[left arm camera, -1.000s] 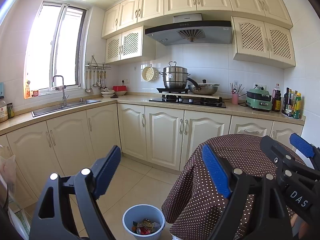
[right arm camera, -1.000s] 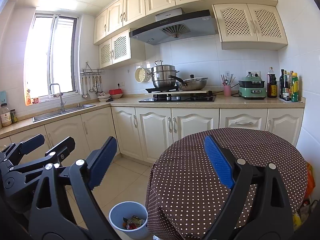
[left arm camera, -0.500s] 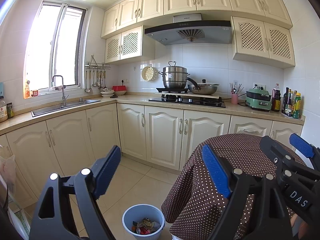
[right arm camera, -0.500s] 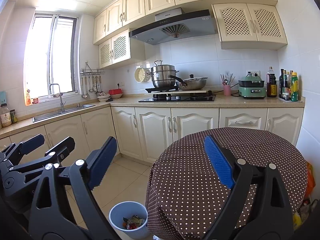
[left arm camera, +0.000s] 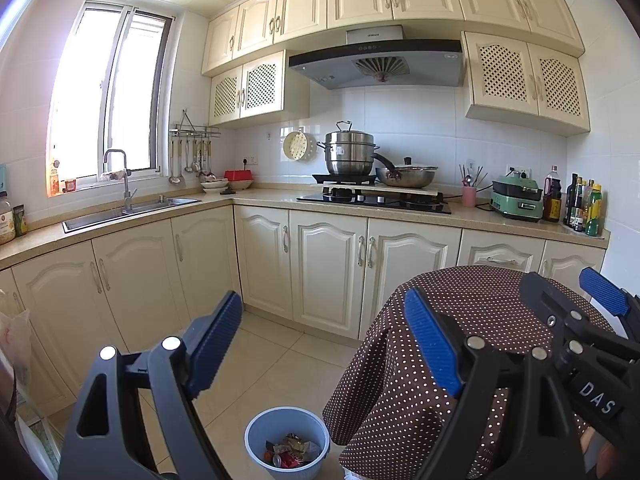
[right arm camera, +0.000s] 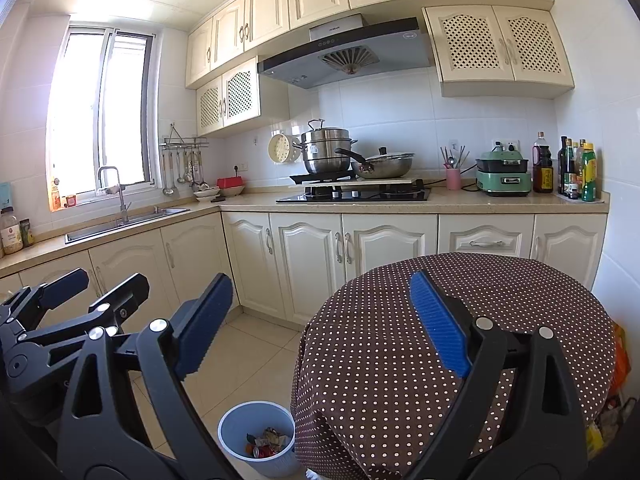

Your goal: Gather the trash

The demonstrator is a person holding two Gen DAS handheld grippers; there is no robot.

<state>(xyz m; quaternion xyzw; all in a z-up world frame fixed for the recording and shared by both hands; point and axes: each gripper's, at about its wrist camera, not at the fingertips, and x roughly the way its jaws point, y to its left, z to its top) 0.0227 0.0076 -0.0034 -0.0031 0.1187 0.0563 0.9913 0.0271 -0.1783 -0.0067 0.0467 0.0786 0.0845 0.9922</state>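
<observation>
A light blue trash bin [left arm camera: 286, 442] stands on the tiled floor beside a round table; it also shows in the right wrist view [right arm camera: 258, 436]. Crumpled wrappers [left arm camera: 289, 450] lie inside it. My left gripper [left arm camera: 322, 340] is open and empty, held high above the floor and bin. My right gripper [right arm camera: 320, 322] is open and empty, held above the near edge of the table [right arm camera: 400, 344], which has a brown polka-dot cloth. Each gripper shows at the edge of the other's view: the right one [left arm camera: 592, 320] and the left one [right arm camera: 68, 304].
Cream base cabinets [left arm camera: 328, 272] run along the back and left walls under a counter with a sink [left arm camera: 128, 210], a hob with pots [left arm camera: 372, 196], a green appliance [left arm camera: 516, 198] and bottles [left arm camera: 580, 208]. Bags [right arm camera: 612, 408] sit by the table's right side.
</observation>
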